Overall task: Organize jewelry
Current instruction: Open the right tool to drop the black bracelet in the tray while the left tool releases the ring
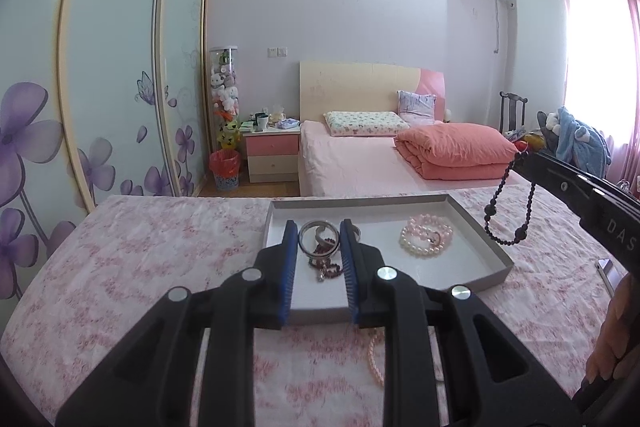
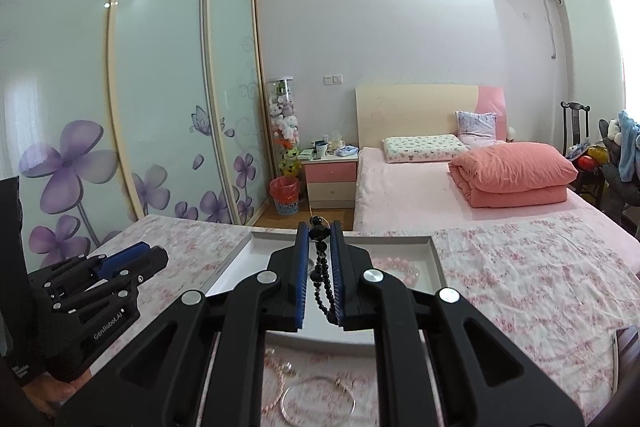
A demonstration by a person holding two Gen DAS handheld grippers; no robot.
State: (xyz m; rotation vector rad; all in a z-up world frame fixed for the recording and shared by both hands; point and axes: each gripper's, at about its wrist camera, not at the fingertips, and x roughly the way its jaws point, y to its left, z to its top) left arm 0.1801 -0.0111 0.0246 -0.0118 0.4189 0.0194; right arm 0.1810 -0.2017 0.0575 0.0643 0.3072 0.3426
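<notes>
Black bead strand: dark round beads, pinched near its top between the blue pads of the right gripper; the rest hangs as a loop.
Right gripper pose: raised above the table, level, pointing toward the bed; fingers drawn close together on the beads. In the left wrist view it enters from the right, the strand dangling over the tray's right rim.
Left gripper: low and level over the near edge of the tray, fingers spread, nothing held; the metal bangles show in the gap between them. In the right wrist view it sits left of the tray.
Tray: shallow, white inside with grey walls, lying on the table.
Tray contents: silver bangles with a dark red bead chain at left; a coil of pale pink pearl bracelets at right, well apart from the bangles.
Outside the tray: a pink pearl string and a thin clear bangle on the cloth, on the near side.
Tablecloth: white with pink floral print.
</notes>
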